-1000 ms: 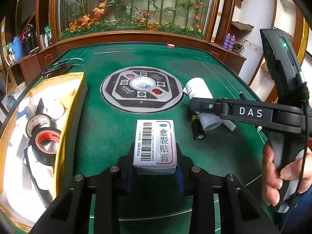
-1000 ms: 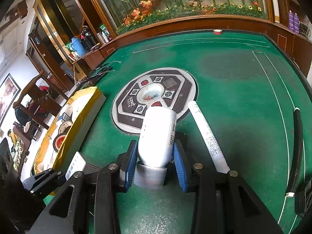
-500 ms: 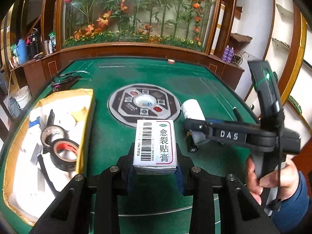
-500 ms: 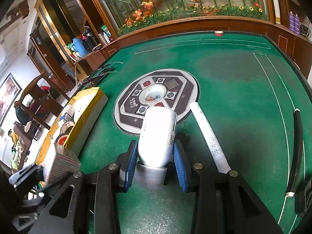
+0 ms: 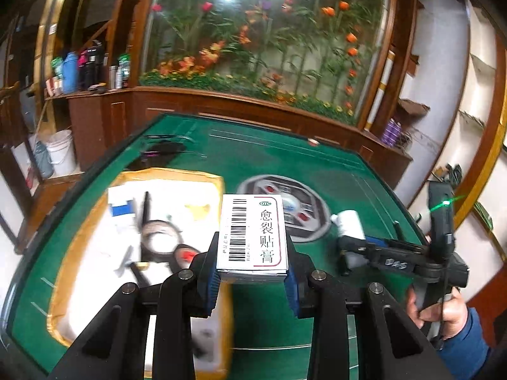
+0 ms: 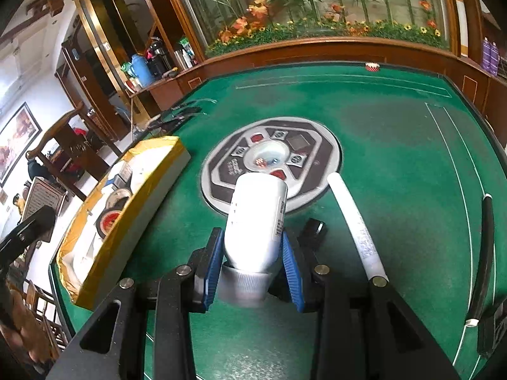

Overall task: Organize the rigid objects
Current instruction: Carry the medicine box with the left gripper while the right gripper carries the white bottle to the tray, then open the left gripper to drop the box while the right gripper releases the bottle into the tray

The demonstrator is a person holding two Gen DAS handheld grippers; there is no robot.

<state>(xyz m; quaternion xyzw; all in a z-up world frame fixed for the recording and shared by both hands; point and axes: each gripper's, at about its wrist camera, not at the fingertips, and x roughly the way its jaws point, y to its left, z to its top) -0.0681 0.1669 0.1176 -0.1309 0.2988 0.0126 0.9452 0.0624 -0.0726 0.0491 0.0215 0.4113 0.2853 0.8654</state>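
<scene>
I am gripping the medicine box (image 5: 252, 233) in my left jaws, long axis pointing ahead, right of the yellow tray (image 5: 218, 183) and nearer it than my right jaws, which are clamping the white bottle (image 6: 256, 221) over the counter (image 6: 380, 158).

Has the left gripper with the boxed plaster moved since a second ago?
Yes. The left gripper, holding the box, swung left from over bare felt to the yellow tray's near edge.
</scene>
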